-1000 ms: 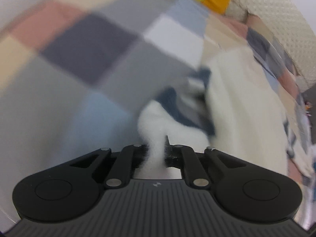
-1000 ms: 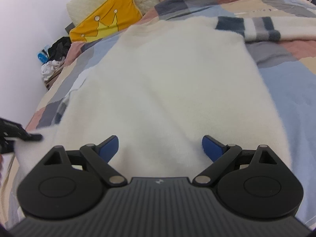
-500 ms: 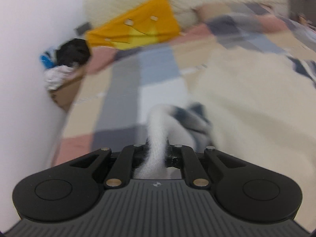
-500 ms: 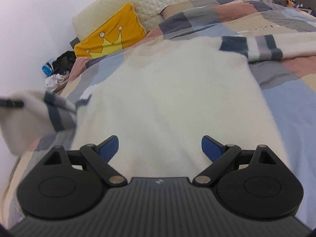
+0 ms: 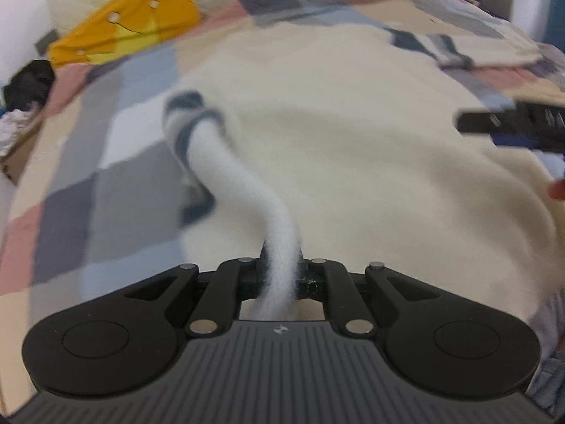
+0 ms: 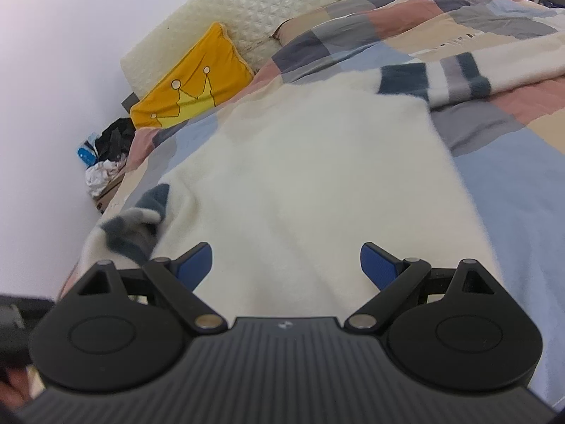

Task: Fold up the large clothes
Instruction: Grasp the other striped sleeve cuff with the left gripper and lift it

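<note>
A large cream fleece sweater (image 6: pixel 317 176) with navy and grey striped sleeves lies spread on the bed. My left gripper (image 5: pixel 281 268) is shut on the white end of its left sleeve (image 5: pixel 226 176), which trails from the jaws over the sweater's left edge. The striped part of that sleeve (image 6: pixel 141 219) shows bunched at the lower left of the right wrist view. The other striped sleeve (image 6: pixel 455 77) stretches out to the far right. My right gripper (image 6: pixel 286 265) hovers open over the sweater's near hem, nothing between its blue pads; it also shows as a dark shape, the right gripper (image 5: pixel 512 127).
The bed carries a patchwork quilt (image 6: pixel 512 162) in blue, grey, pink and beige. A yellow crown cushion (image 6: pixel 190 88) leans on the quilted headboard (image 6: pixel 282 10). A box with dark and white clothes (image 6: pixel 106 159) sits by the white wall on the left.
My left gripper has swung right with the sleeve end, from over the quilt to above the sweater's body, rolling as it went. The right gripper has stayed almost in place.
</note>
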`<state>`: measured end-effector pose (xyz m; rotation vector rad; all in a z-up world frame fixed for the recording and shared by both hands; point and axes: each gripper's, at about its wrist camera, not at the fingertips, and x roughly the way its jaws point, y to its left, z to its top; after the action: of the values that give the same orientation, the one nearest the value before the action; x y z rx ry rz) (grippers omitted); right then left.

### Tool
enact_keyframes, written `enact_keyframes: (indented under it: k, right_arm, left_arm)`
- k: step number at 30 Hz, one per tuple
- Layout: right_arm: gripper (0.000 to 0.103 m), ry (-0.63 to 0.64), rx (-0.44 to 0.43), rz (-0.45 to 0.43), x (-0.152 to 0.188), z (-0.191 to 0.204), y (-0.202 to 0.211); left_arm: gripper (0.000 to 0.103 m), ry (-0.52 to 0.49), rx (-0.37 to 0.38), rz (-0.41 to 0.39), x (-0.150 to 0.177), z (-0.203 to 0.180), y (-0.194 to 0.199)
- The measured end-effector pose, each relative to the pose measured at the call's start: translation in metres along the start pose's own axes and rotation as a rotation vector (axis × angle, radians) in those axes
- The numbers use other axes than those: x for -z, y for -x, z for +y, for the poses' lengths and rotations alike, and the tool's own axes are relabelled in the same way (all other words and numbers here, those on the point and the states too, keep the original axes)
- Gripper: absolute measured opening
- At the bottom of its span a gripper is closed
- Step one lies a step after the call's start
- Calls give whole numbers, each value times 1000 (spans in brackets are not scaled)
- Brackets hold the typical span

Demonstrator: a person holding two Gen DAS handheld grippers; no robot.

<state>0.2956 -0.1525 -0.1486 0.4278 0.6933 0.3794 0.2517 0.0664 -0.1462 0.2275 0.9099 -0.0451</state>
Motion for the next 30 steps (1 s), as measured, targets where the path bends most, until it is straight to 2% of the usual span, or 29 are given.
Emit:
enact_keyframes:
  k: [3, 8, 11, 12, 14, 18, 22, 26, 28, 30]
  right_arm:
    - [92, -29, 5, -3, -1, -6, 2]
    - [92, -64, -3, 10, -1, -12, 1]
    - [92, -72, -10, 17, 0, -13, 1]
    - [92, -74, -10, 17, 0, -13, 1]
    - [92, -75, -9, 17, 0, -14, 2]
    - [92, -97, -15, 21, -1, -17, 2]
    - [92, -99, -19, 21, -2, -19, 3]
    - [92, -104, -25, 24, -2, -20, 2]
    - [92, -106, -26, 26, -3, -21, 1]
    - [92, -106, -25, 31, -2, -21, 1]
  left_arm:
    - [10, 20, 23, 26, 7, -19, -12]
    - [11, 124, 47, 37, 23, -38, -26]
    - [23, 157, 54, 12, 25, -42, -27]
    - [35, 163, 62, 11, 25, -42, -25]
    - [49, 174, 92, 13, 26, -38, -17]
    - [56, 255, 151, 37, 25, -18, 5]
    - [56, 408, 196, 39, 25, 22, 37]
    - [59, 598, 204, 52, 35, 73, 60]
    - [60, 684, 188, 95, 47, 93, 61]
    - [60, 714, 141, 183, 62, 105, 53]
